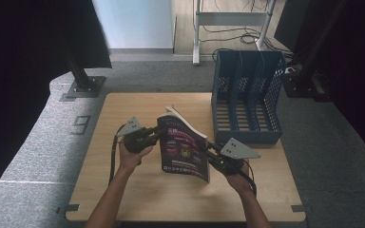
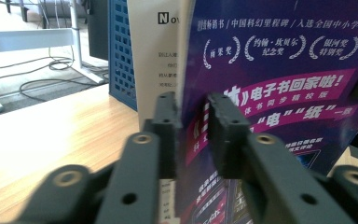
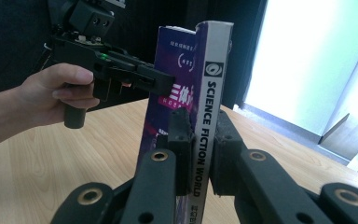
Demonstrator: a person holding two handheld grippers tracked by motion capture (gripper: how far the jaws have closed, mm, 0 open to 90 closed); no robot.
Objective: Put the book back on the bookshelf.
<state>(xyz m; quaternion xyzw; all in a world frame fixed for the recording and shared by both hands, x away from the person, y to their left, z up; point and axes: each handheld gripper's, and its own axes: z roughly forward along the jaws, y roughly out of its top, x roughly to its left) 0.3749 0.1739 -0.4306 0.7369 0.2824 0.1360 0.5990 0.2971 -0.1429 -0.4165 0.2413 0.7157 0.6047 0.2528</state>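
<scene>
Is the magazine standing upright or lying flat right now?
Upright. The magazine stands on edge on the table, its spine pinched by the right claw and its cover edge by the left claw.

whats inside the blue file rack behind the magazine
The blue file rack looks empty: its slots show only bare slatted floor and dividers. The front lip hides the lowest part of each slot. The magazine stands on the table, outside it.

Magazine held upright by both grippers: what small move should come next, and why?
Probably carry the magazine toward the blue file rack. The left gripper pinches its cover edge, the right gripper its spine, it stands upright, and the rack's slots look empty.
</scene>
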